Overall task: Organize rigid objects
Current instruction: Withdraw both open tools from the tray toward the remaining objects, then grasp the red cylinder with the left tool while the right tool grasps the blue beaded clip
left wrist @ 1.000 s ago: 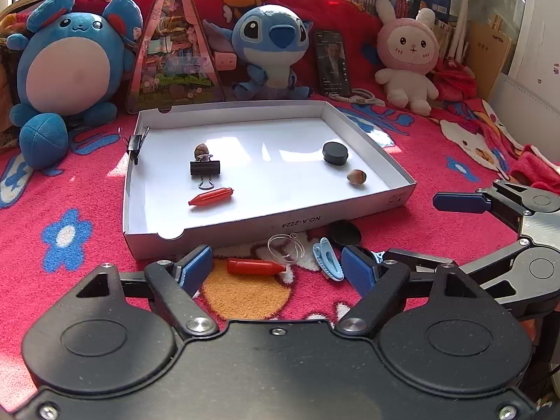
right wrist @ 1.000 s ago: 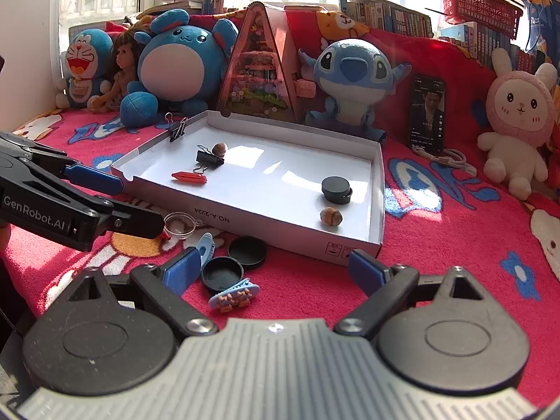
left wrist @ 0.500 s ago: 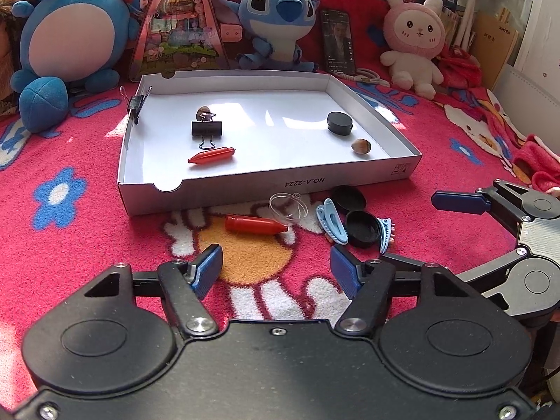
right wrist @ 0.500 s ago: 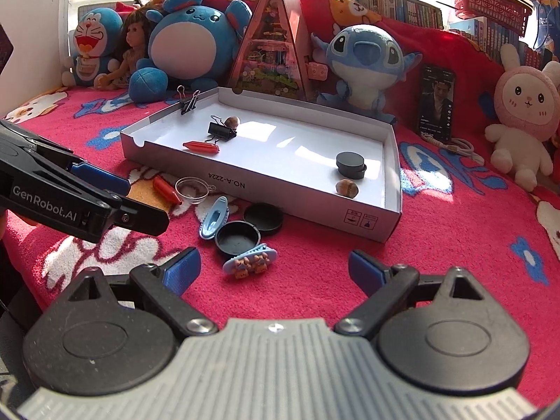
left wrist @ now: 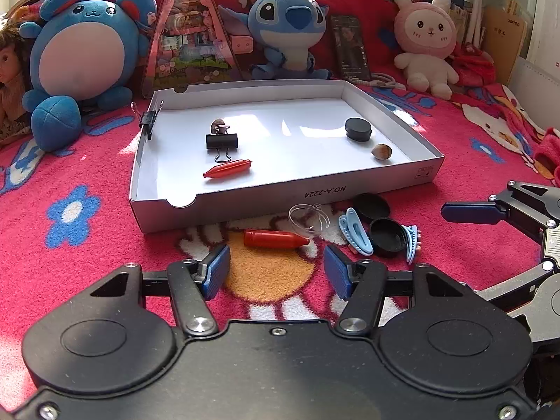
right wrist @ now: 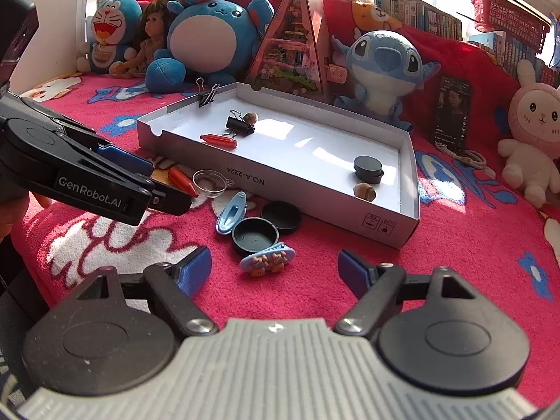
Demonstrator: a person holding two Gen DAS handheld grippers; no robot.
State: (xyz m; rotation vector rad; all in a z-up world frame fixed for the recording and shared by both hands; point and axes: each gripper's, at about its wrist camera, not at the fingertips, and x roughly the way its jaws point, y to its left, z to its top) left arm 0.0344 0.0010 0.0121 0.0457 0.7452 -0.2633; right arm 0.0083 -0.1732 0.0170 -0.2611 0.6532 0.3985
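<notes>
A white box lid (left wrist: 245, 197) (right wrist: 315, 203) lies on the red blanket. In it are a black binder clip (left wrist: 221, 141), a red bullet-shaped piece (left wrist: 227, 168), a black round cap (left wrist: 357, 128) and a nut (left wrist: 381, 151). In front of it lie a red bullet piece (left wrist: 274, 238), a clear small dish (left wrist: 308, 217), a blue hair clip (left wrist: 355, 232), two black caps (right wrist: 254, 235) and a blue clip with bears (right wrist: 267, 260). My left gripper (left wrist: 276, 271) is open just before the red piece. My right gripper (right wrist: 274, 269) is open just before the bear clip.
Plush toys (left wrist: 78, 59), a triangular display house (left wrist: 190, 35) and a phone (left wrist: 350, 47) stand behind the lid. A second binder clip (left wrist: 148, 119) is clipped on the lid's left rim. The right gripper's finger (left wrist: 472, 211) shows at the right of the left wrist view.
Both grippers have pulled back and risen from the lid's front wall, so the loose items in front of it now show fully. Nothing was picked up.
</notes>
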